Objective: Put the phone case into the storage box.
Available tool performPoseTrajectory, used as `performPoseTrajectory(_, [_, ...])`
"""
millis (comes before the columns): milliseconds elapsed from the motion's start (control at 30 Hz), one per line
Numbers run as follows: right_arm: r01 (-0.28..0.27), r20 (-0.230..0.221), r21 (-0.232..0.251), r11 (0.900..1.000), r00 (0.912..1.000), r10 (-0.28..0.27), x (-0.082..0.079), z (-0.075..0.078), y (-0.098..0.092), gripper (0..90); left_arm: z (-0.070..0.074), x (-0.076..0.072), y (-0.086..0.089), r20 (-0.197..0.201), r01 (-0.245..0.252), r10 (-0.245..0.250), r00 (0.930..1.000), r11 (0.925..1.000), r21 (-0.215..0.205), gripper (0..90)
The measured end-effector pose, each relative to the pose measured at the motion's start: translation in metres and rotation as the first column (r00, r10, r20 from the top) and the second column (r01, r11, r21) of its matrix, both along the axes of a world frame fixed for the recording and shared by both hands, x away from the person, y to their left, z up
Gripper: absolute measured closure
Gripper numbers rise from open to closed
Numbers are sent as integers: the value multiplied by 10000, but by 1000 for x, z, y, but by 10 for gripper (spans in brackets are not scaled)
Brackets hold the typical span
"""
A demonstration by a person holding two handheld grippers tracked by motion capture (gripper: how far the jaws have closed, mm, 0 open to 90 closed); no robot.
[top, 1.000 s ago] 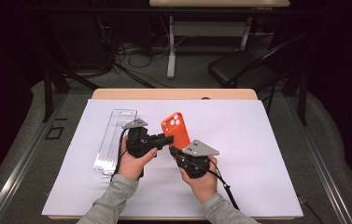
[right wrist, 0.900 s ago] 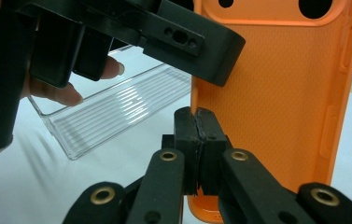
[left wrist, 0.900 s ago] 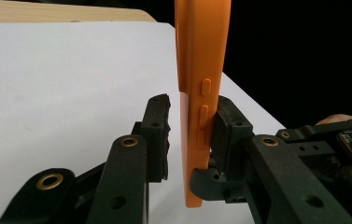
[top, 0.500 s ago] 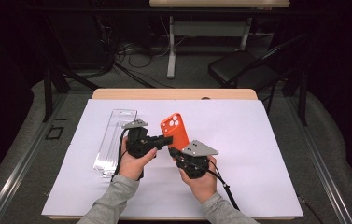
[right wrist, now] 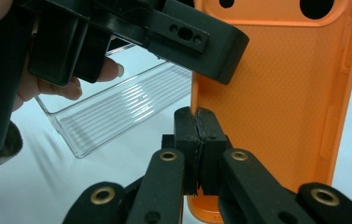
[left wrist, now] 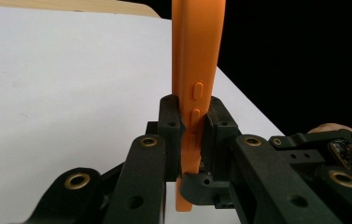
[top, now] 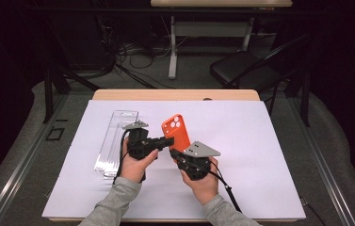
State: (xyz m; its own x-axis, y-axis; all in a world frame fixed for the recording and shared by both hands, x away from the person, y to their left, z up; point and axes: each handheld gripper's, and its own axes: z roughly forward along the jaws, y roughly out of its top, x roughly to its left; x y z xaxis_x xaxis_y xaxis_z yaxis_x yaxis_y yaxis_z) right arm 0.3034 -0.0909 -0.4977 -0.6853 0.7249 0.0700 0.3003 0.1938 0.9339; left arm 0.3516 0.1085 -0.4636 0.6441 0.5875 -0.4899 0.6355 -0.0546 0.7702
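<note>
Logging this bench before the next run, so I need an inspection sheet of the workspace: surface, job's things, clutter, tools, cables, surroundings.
Surface: white sheet over a wooden table.
Job's things: orange phone case, held upright above the sheet.
Clutter: clear plastic tray lying on the sheet at the left.
Tools: left tool shut on the case's edge with the buttons, its jaws just closed; right tool shut on the case's lower edge.
Cables: one trails from the right tool across the sheet; loose cables on the floor beyond the table.
Surroundings: dark room, black chair, a pale table's legs behind.
</note>
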Motion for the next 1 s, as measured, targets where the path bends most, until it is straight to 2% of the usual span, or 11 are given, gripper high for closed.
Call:
performPoseTrajectory(700, [-66,-134,49,10000,9999,67,1,0,0,891,-1,-1,0,-377,-311,304,9988,9993,-188,807])
performPoseTrajectory(1000, [-85,-140,101,9999,9999,86,1,0,0,889,-1,-1,1,-361,-322,314,9989,9993,-213,810])
